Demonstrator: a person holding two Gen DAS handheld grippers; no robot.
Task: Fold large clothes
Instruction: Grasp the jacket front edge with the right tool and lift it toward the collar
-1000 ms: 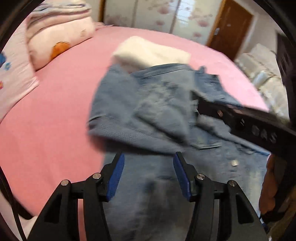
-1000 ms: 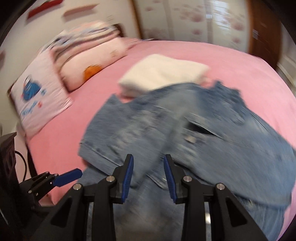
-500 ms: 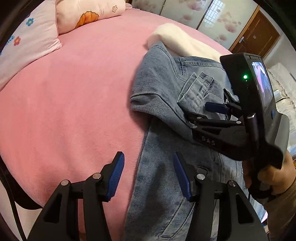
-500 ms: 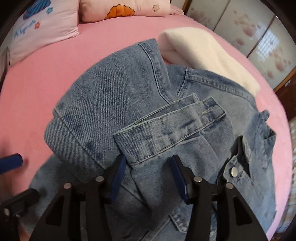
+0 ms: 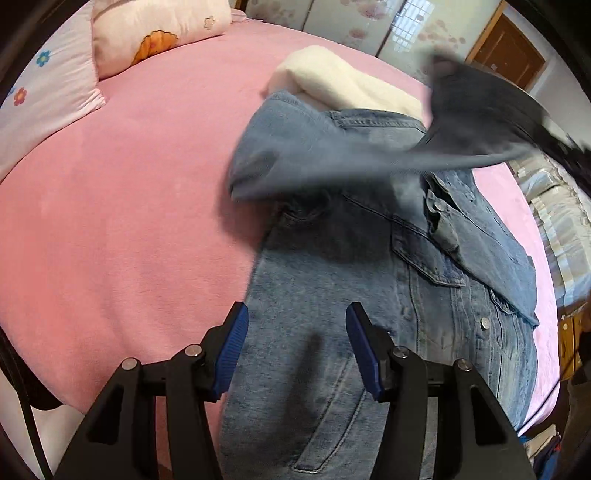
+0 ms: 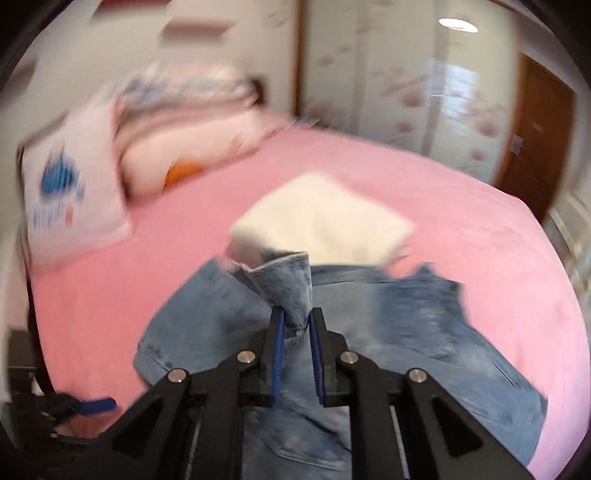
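Currently the denim jacket (image 5: 373, 302) lies spread on the pink bed (image 5: 122, 206), its collar end touching a folded white fleece garment (image 5: 343, 85) behind it. Left hand-held gripper (image 5: 295, 345): jaws spread wide, nothing between the blue pads, hovering over the jacket's lower edge near the bed's side. Right hand-held gripper (image 6: 296, 350): jaws nearly together, clenched on a bunched fold of the jacket's sleeve (image 6: 286, 286), which stands up from between the pads above the rest of the denim (image 6: 424, 332). In the left wrist view that raised sleeve (image 5: 332, 170) shows as a blurred band stretching across the jacket toward the upper right; the right gripper's body there is too blurred to make out. Chest pocket flap and metal buttons (image 5: 485, 323) face up. Pillows (image 5: 155, 33) sit at the head of the bed, well apart from the jacket. Right wrist view is motion-blurred; wardrobe doors (image 6: 406, 85) and a brown door (image 6: 535, 129) visible behind.
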